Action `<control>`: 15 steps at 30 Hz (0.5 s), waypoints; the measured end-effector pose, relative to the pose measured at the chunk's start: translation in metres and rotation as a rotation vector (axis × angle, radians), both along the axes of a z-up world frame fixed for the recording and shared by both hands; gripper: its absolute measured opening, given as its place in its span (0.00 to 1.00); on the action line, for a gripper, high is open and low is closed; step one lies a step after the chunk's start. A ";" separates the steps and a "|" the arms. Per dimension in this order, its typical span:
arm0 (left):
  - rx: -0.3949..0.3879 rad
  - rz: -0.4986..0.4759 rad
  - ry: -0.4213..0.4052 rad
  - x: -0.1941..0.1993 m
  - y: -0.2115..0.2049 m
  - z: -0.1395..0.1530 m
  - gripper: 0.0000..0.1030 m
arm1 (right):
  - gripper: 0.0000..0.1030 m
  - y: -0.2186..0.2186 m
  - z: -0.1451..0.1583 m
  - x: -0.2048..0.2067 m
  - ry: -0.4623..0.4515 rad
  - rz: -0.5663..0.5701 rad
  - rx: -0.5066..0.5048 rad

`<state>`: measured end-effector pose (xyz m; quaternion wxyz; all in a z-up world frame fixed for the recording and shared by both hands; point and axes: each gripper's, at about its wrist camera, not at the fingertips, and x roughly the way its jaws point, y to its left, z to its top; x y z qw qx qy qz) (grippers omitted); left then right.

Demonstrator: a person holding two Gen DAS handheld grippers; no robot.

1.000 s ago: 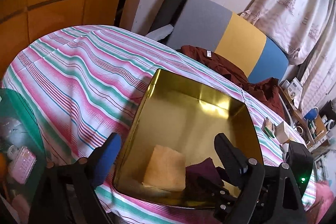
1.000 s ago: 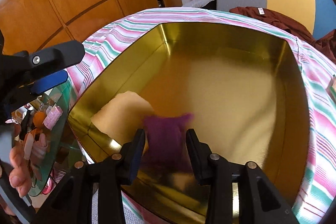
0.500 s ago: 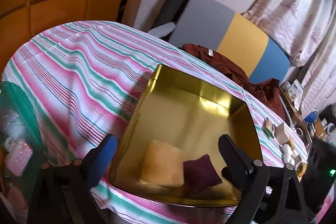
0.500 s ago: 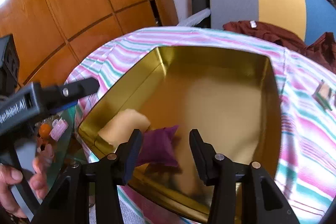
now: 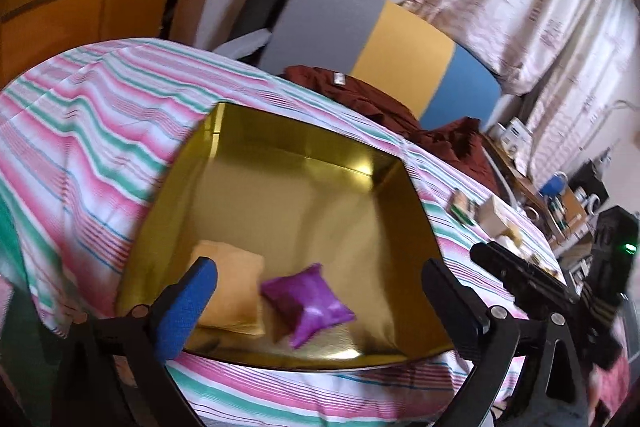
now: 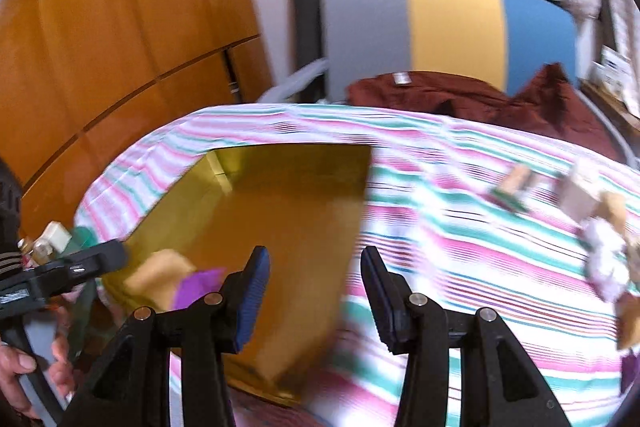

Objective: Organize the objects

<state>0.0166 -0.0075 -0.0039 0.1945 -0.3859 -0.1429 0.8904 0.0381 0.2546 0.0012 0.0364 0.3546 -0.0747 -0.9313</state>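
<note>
The gold tray [image 5: 224,131] sits on the striped tablecloth [image 5: 80,131], and everything here is best placed against it. Inside it, in the near left corner, lie the purple pouch [image 5: 308,301] and, touching its left side, the tan pad [image 5: 232,283]. The purple pouch looks like a small stuffed satin cushion: light, soft, probably slippery on its shiny skin, and not fragile. A pinch across its plump middle would likely hold better than one on a pointed corner, which could slide out. The tan pad looks flat and spongy, so its free edge nearest the tray's centre seems the place to take it. The left gripper [image 5: 316,291] hangs over the near edge of the tray with its jaws spread wide and nothing between the pads; both cushions lie beyond them, untouched. The right gripper [image 6: 316,287] is off the tray's right edge, over bare cloth, its jaws parted and empty. Further right of the tray sit small blurred items [image 6: 580,195], among them what look like little boxes and something white and crumpled; how they handle cannot be judged through the blur.
</note>
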 end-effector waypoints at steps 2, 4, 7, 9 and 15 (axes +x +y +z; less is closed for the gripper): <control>0.002 -0.041 0.008 0.004 0.010 0.001 1.00 | 0.46 0.025 -0.003 0.006 -0.014 -0.059 0.000; -0.006 -0.080 0.022 0.008 0.019 0.001 1.00 | 0.46 0.052 -0.008 0.014 -0.031 -0.122 -0.007; -0.032 -0.131 0.052 0.016 0.033 0.004 1.00 | 0.46 0.085 -0.016 0.028 -0.052 -0.203 -0.004; -0.044 -0.150 0.065 0.019 0.039 0.004 1.00 | 0.46 0.107 -0.021 0.039 -0.065 -0.265 0.005; -0.060 -0.192 0.057 0.024 0.058 0.000 1.00 | 0.46 0.171 -0.025 0.074 -0.065 -0.457 0.046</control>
